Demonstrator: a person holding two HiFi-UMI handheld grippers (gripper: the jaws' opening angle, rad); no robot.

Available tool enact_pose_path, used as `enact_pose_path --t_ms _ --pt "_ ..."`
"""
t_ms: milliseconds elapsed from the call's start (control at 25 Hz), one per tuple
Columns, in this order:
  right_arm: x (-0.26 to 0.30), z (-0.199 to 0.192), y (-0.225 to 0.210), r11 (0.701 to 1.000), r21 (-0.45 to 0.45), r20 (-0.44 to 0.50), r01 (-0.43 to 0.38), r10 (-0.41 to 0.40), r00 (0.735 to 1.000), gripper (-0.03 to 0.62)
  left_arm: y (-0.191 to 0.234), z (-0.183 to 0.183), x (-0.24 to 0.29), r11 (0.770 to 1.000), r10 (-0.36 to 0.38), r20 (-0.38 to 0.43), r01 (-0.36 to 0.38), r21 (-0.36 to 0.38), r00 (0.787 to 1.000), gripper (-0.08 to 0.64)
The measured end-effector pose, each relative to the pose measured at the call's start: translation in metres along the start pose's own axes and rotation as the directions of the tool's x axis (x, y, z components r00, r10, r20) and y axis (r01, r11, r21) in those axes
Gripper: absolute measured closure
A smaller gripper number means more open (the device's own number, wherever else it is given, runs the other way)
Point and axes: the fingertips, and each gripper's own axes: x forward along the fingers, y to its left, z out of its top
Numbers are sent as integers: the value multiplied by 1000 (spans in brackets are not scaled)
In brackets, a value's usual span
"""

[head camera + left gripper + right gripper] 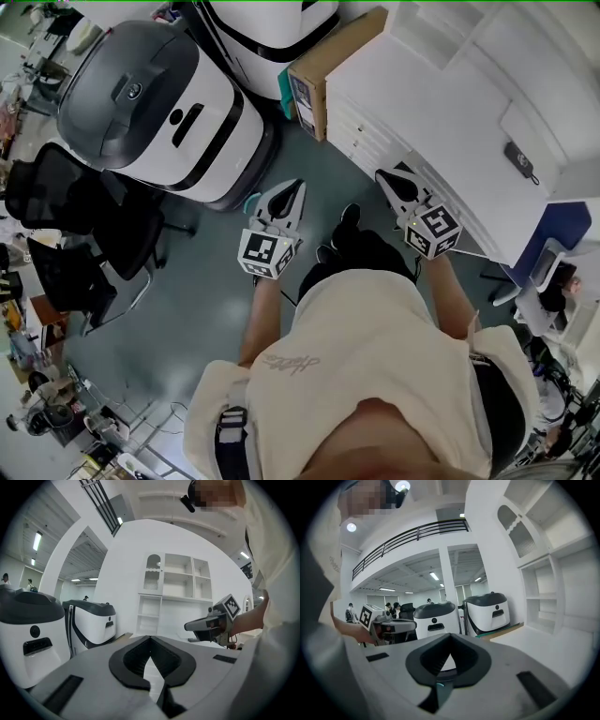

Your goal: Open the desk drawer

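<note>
The white desk (441, 122) stands at the upper right, its stack of drawer fronts (359, 136) facing the floor space where I stand. My left gripper (293, 185) is shut and empty, over the grey floor a little left of the drawers. My right gripper (382, 174) also looks shut with nothing in it, close to the desk's front edge below the drawers. In the left gripper view the shut jaws (150, 638) point toward the white shelving (173, 585) on the desk, and the right gripper (211, 620) shows at the right. The right gripper view shows its own jaws (450, 635) shut.
A cardboard box (319, 80) leans against the desk's far end. Two large white-and-grey machines (159, 103) stand at the upper left, with a black office chair (66, 211) beside them. A small black device (520, 159) lies on the desk top. A blue chair (553, 244) is at the right.
</note>
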Motion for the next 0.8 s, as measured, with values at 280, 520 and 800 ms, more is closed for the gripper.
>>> enact_pose_path --t_ms 280,520,800 --pt "39 -16 -32 998 -55 -43 -18 15 999 594 32 5 44 998 -25 -38 23 -55 999 557" --pt "69 4 -87 998 -57 -14 -1 1 1000 594 60 26 105 997 -54 -36 52 -62 998 557" --pt "78 18 -153 993 -2 42 114 -114 993 594 77 48 169 996 -72 -48 74 39 996 557"
